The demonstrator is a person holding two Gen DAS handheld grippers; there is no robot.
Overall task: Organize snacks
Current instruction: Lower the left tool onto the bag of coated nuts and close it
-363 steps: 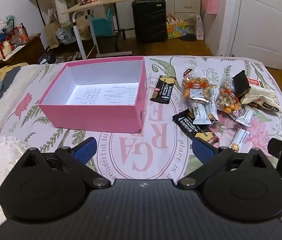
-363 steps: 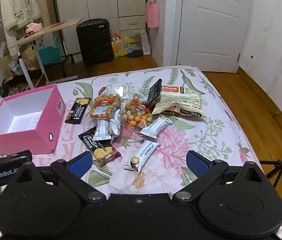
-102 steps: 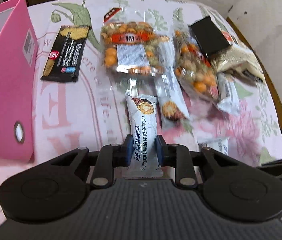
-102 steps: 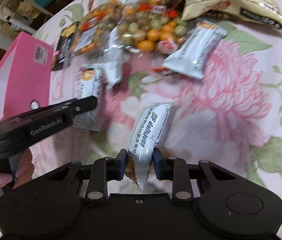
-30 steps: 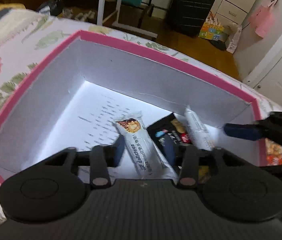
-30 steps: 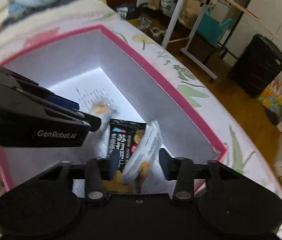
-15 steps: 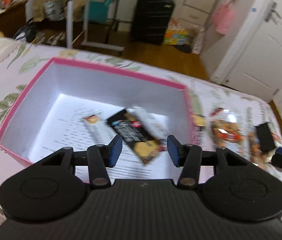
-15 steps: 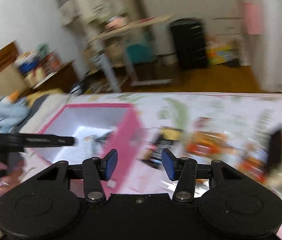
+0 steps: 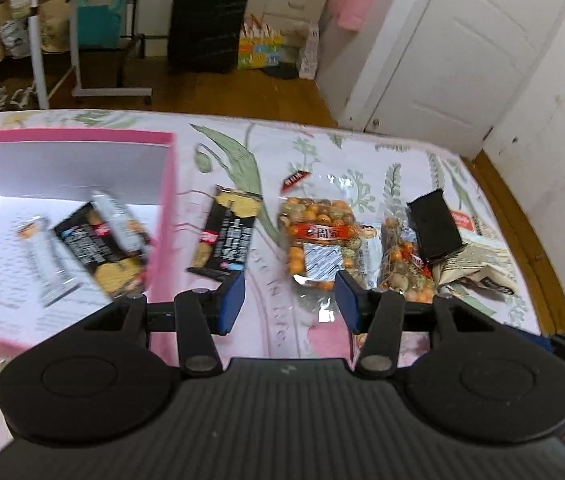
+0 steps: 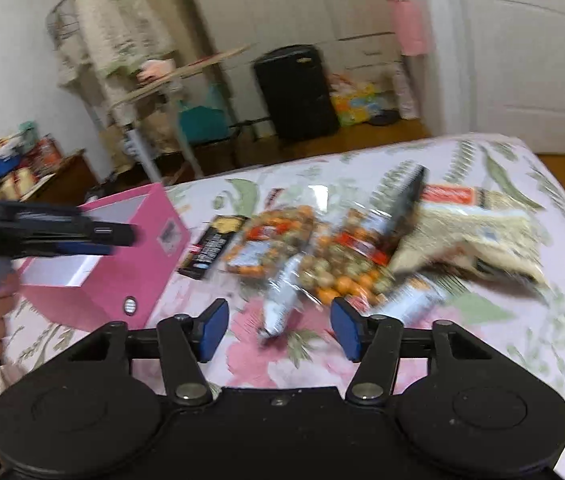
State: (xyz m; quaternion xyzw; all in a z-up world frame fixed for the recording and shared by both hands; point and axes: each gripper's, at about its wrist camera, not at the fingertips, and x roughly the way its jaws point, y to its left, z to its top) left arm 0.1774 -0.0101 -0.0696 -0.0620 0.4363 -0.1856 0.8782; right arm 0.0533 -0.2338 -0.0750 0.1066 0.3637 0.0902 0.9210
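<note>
Hovering with jaws spread and nothing between them, the left gripper (image 9: pixel 288 298) and right gripper (image 10: pixel 278 330) hang over the bedspread (image 9: pixel 266 312), loose snack packs (image 9: pixel 318 236) just ahead, the pink box (image 9: pixel 162 216) holding three bars (image 9: pixel 98 248) to their left.

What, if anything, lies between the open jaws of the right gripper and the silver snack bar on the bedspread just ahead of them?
Nothing visible. The right gripper has its jaws open, and only bare bedspread shows between them and the silver snack bar. The bar's far end lies against the bag of coated nuts.
</note>
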